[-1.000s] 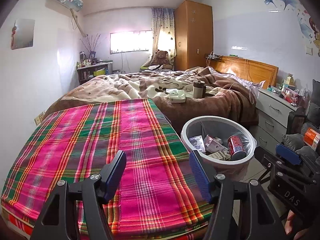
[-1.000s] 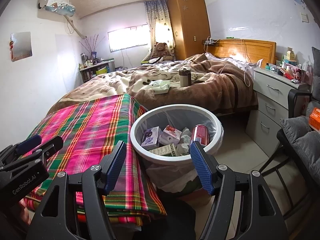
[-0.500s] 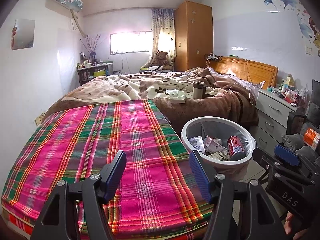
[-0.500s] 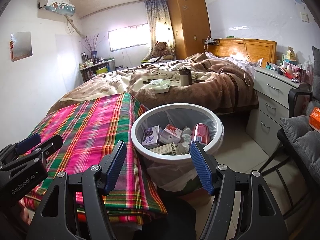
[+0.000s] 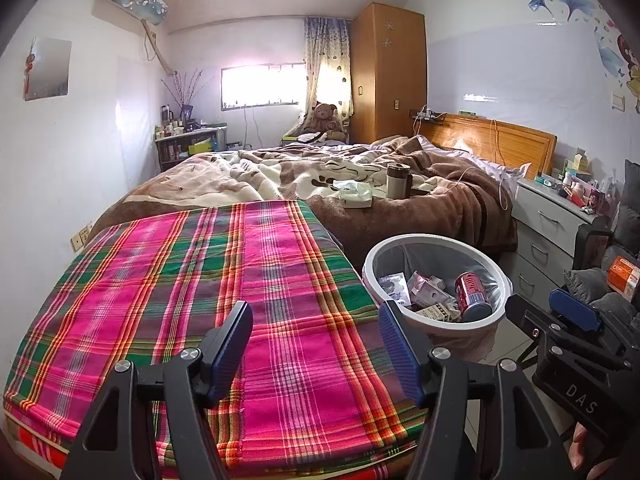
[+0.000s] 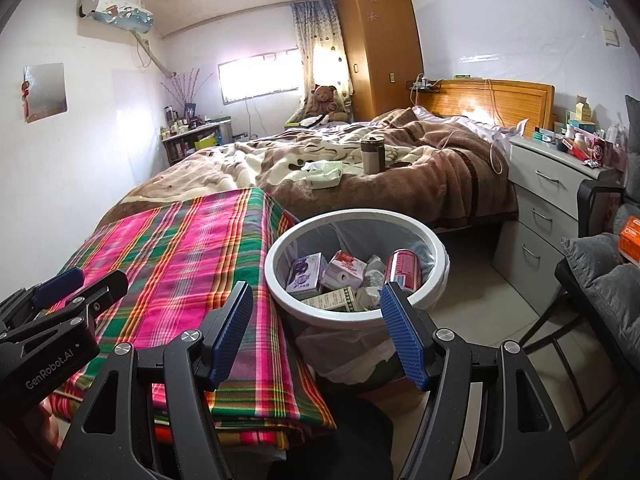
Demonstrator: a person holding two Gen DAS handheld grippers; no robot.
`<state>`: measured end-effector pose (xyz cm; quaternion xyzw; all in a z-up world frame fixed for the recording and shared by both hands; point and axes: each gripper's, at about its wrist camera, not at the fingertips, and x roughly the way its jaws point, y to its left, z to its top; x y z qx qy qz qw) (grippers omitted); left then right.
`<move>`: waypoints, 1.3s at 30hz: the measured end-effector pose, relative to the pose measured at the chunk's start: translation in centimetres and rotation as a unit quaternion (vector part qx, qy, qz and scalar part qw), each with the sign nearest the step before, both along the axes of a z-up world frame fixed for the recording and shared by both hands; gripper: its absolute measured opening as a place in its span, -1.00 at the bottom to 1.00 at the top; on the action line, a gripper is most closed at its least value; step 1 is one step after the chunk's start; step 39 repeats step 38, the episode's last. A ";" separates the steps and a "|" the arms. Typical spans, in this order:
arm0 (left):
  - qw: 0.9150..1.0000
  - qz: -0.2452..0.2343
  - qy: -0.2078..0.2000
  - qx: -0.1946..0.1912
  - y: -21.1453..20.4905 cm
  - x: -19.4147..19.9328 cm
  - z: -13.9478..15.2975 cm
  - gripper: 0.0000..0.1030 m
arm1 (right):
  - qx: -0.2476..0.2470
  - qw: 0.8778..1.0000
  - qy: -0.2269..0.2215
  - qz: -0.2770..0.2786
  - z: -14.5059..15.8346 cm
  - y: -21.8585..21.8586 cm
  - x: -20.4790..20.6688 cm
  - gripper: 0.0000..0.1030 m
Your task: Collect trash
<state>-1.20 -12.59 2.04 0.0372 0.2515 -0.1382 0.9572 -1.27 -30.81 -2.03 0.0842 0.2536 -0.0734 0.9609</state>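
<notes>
"GenRobot.AI" is printed on the left gripper [image 6: 70, 300]; the right gripper [image 5: 560, 316] reads "DAS". Both point slightly downward, jaws parted with nothing between them. The white trash bin [image 6: 280, 280] stands beside the plaid cloth [image 5: 240, 280], holding a red can [image 6: 402, 270] and small cartons [image 6: 306, 274] whose print is too small to read.

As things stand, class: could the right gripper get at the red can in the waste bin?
Probably yes. The right gripper is open and empty just before the waste bin, which has no lid, and the red can lies on top of the trash, uncovered.
</notes>
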 end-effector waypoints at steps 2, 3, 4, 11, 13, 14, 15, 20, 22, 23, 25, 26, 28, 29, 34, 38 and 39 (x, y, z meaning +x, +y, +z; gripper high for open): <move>1.000 0.000 0.000 0.000 0.0 0.0 0.0 0.26 | 0.000 1.000 0.001 0.000 0.0 0.0 0.0 0.32; 1.000 0.000 0.000 0.000 0.0 0.0 0.0 0.26 | 0.000 1.000 0.000 0.000 0.0 0.0 0.0 0.32; 1.000 0.000 0.000 0.000 0.0 0.0 0.0 0.26 | 0.000 1.000 0.001 0.000 0.0 0.0 0.0 0.32; 1.000 0.000 0.000 0.000 0.0 0.0 0.0 0.26 | 0.000 1.000 0.000 0.001 0.0 -0.1 0.0 0.32; 1.000 0.000 0.000 0.000 0.0 0.0 0.0 0.26 | 0.000 1.000 -0.001 0.001 0.0 0.0 0.0 0.32; 1.000 0.000 0.001 0.000 0.0 0.0 0.1 0.26 | 0.000 1.000 -0.001 0.001 0.1 0.0 0.0 0.32; 1.000 0.000 0.000 0.000 0.0 0.0 0.1 0.26 | 0.000 1.000 0.000 0.001 0.1 0.0 0.0 0.32; 1.000 0.000 0.000 0.000 0.1 0.0 0.0 0.26 | 0.000 1.000 -0.001 0.001 0.1 0.0 0.0 0.32; 1.000 0.000 0.000 0.000 0.1 0.0 0.0 0.26 | -0.001 1.000 -0.001 0.001 0.1 0.0 0.0 0.32; 1.000 0.001 0.000 0.000 0.1 0.0 0.0 0.26 | -0.001 1.000 -0.001 0.001 0.1 0.0 0.0 0.32; 1.000 0.001 0.000 0.000 0.1 0.0 0.0 0.26 | -0.001 1.000 0.000 0.001 0.0 0.0 0.0 0.32; 1.000 0.001 0.000 0.000 0.1 0.0 0.0 0.26 | -0.001 1.000 -0.001 0.001 0.1 0.0 0.0 0.32; 1.000 0.000 0.001 -0.001 0.1 0.0 0.0 0.26 | -0.001 1.000 -0.001 0.001 0.2 0.1 0.0 0.32; 1.000 0.000 0.001 -0.001 0.1 0.0 0.0 0.26 | -0.001 1.000 -0.001 0.000 0.2 0.1 -0.1 0.32; 1.000 0.001 0.001 -0.001 0.2 0.0 -0.1 0.26 | -0.001 1.000 -0.001 0.001 0.2 0.1 -0.1 0.32; 1.000 0.002 0.004 -0.002 0.3 0.0 -0.3 0.26 | -0.001 1.000 0.000 0.001 0.1 0.0 0.0 0.32; 1.000 0.002 0.004 -0.002 0.3 0.0 -0.3 0.26 | -0.001 1.000 0.000 0.001 0.1 0.0 0.0 0.32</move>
